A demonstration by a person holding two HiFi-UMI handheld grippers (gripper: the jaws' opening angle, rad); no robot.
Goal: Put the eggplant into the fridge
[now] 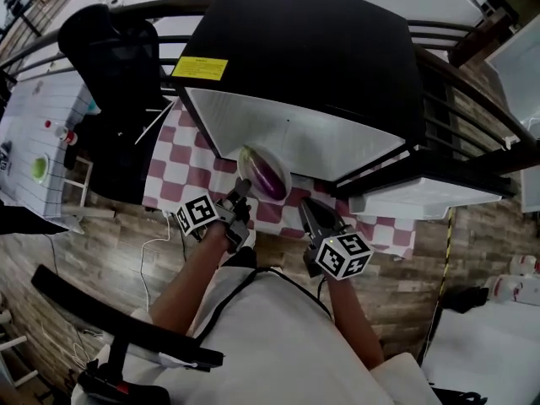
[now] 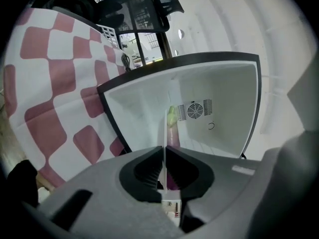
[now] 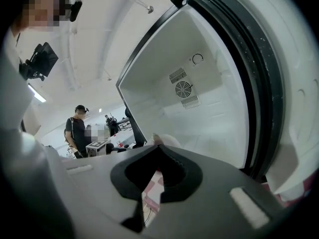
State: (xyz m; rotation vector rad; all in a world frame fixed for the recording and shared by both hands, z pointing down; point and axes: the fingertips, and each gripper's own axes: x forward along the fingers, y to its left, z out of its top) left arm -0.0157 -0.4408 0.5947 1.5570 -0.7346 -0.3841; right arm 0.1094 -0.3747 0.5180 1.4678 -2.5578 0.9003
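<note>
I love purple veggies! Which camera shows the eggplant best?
The head view: the eggplant lies whole on a white plate by the open fridge. The left gripper view shows only a thin slice of it behind the plate's edge. The right gripper view doesn't show it clearly.

Purple eggplant point(image 1: 268, 178) (on a plate point(image 1: 244, 169)) at the open fridge's point(image 1: 304, 57) mouth.

The fridge point(image 1: 329, 137) is wide open, and its white inside has lots of room to reach in. Its open door point(image 1: 426, 199) blocks the right side. A black chair point(image 1: 118, 66) stands off to the far left. The plate point(image 1: 245, 165), pinched by the left gripper point(image 1: 243, 189), fills the near left of the opening.
</note>
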